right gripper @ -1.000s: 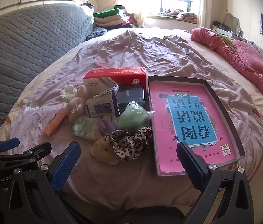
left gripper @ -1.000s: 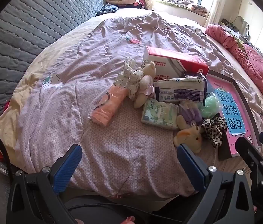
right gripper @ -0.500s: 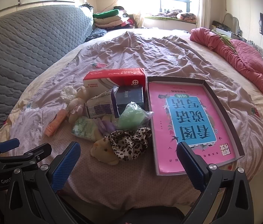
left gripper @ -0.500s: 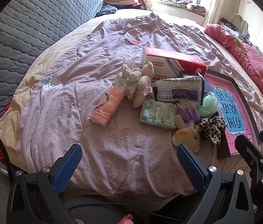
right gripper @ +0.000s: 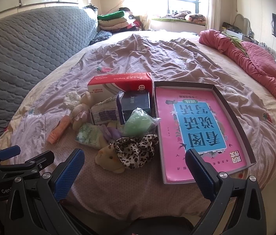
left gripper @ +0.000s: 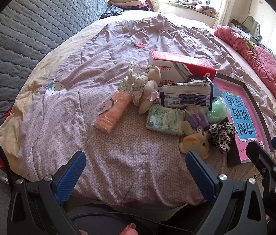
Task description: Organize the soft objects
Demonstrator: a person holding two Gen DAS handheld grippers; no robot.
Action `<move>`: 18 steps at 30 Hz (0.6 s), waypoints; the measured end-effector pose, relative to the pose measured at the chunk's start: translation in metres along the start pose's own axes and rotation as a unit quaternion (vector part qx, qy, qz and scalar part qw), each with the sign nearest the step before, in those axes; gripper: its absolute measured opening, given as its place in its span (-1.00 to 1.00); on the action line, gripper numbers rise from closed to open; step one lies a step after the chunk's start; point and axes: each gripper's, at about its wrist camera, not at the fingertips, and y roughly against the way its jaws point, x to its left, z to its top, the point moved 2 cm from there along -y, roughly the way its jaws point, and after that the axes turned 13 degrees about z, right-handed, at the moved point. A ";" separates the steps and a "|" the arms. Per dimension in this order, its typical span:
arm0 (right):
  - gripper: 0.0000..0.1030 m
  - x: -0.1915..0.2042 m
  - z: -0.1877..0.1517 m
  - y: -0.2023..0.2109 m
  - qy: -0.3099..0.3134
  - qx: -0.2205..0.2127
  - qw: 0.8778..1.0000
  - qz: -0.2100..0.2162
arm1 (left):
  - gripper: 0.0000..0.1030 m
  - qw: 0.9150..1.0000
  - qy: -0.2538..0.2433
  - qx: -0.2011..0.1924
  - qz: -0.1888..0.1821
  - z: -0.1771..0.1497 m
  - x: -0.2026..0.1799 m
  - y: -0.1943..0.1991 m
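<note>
Your shallow box (right gripper: 234, 115) lies far and right on the bed; the soft pile sits just left of it. Its nearest piece, the yellow plush (right gripper: 109, 159), lies ahead of your right gripper (right gripper: 132, 171), nearer than your left gripper (left gripper: 134, 173). Both gape, empty.

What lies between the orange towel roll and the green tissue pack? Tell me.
Bare quilt mostly; the cream plush doll's leg reaches in from behind, between the orange towel roll and the green tissue pack, left wrist view.
</note>
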 end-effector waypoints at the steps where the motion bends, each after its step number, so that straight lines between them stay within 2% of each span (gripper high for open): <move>1: 1.00 0.000 0.000 0.000 0.000 0.000 1.000 0.000 | 0.98 1.000 0.000 0.000 0.000 0.000 0.000 0.000; 18: 1.00 0.000 0.000 0.000 -0.001 0.000 1.000 0.001 | 0.98 1.000 0.000 -0.001 -0.002 0.000 -0.001 0.005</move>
